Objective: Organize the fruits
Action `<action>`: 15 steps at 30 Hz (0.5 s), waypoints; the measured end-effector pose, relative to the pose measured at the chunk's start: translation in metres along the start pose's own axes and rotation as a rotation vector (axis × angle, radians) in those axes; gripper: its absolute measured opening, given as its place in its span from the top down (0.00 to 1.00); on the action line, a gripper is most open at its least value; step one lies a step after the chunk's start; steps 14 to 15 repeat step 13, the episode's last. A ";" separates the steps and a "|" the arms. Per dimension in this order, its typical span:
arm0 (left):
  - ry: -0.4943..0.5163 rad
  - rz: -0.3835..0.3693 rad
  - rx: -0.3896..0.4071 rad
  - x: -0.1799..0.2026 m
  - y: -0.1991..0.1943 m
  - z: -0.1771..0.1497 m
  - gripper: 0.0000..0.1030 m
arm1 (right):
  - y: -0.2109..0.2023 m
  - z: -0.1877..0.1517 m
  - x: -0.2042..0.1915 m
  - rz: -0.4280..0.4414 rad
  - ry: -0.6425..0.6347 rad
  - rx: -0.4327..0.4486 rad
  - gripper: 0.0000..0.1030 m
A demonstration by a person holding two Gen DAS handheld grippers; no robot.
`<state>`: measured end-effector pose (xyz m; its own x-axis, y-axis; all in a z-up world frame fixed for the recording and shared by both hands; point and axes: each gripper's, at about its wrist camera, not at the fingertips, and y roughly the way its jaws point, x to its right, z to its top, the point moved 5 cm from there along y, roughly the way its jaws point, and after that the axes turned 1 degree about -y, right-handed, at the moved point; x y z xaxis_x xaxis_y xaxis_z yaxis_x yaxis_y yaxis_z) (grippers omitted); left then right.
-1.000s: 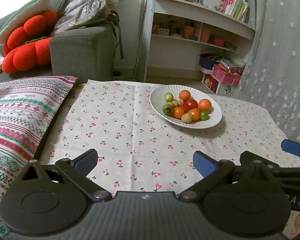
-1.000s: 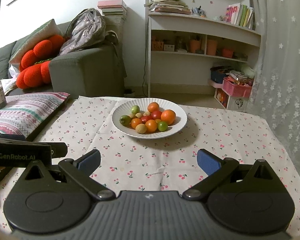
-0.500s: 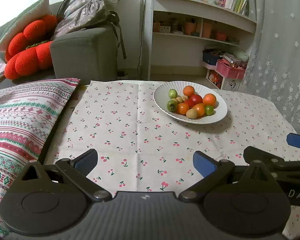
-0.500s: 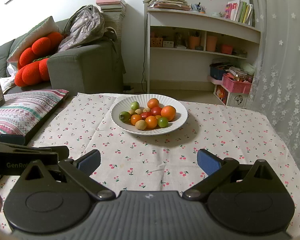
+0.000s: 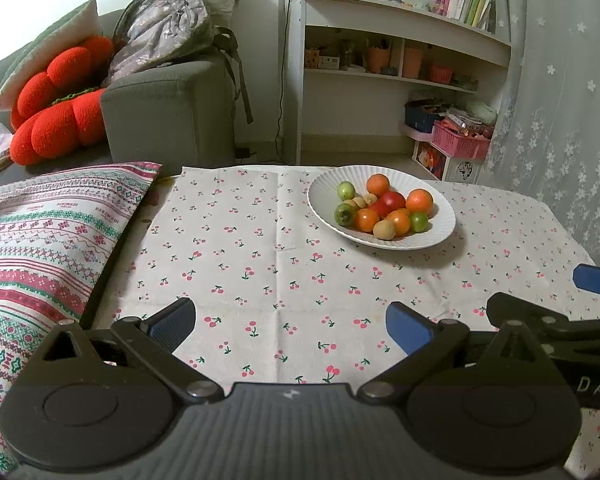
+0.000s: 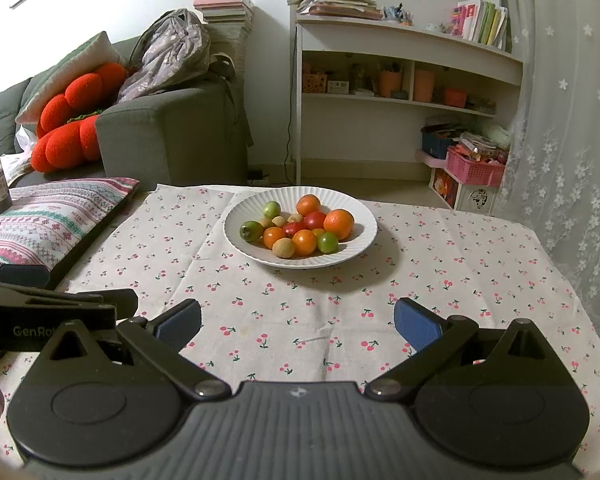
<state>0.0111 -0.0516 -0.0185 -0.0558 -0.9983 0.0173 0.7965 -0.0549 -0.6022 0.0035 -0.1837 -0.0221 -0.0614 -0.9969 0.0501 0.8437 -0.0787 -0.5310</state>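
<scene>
On the cloth-covered bench (image 6: pixel 440 264), the fruit plate (image 6: pixel 362 240) lies dead ahead of the right claw (image 6: pixel 298 322), ahead-right of the left claw (image 5: pixel 288 324); both gape empty.

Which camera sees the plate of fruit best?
The right wrist view: the white plate sits near the middle, straight ahead of the open right gripper, so the fruits show clearly. The left wrist view shows the same plate off to the right, slightly smaller.

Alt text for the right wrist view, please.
A white plate of small orange, red and green fruits sits on a cherry-print tablecloth, ahead of the open, empty right gripper. The left gripper shows at left.
</scene>
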 end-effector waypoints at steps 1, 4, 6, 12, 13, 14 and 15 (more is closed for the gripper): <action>-0.001 0.001 -0.001 0.000 0.000 0.000 0.12 | 0.000 0.000 0.000 0.000 0.000 0.000 0.00; 0.000 0.004 -0.002 0.000 0.001 0.000 0.12 | 0.000 0.000 0.000 0.000 0.000 -0.001 0.00; 0.001 0.006 -0.003 0.000 0.001 0.000 0.12 | 0.000 0.000 0.000 0.000 -0.001 -0.001 0.00; 0.000 0.010 -0.006 0.000 0.002 0.000 0.12 | 0.000 0.000 0.000 -0.001 -0.001 -0.001 0.00; 0.001 0.011 -0.005 0.000 0.001 0.000 0.12 | 0.000 0.000 0.000 -0.001 -0.001 -0.001 0.00; 0.001 0.011 -0.005 0.000 0.001 0.000 0.12 | 0.000 0.000 0.000 -0.001 -0.001 -0.001 0.00; 0.001 0.011 -0.005 0.000 0.001 0.000 0.12 | 0.000 0.000 0.000 -0.001 -0.001 -0.001 0.00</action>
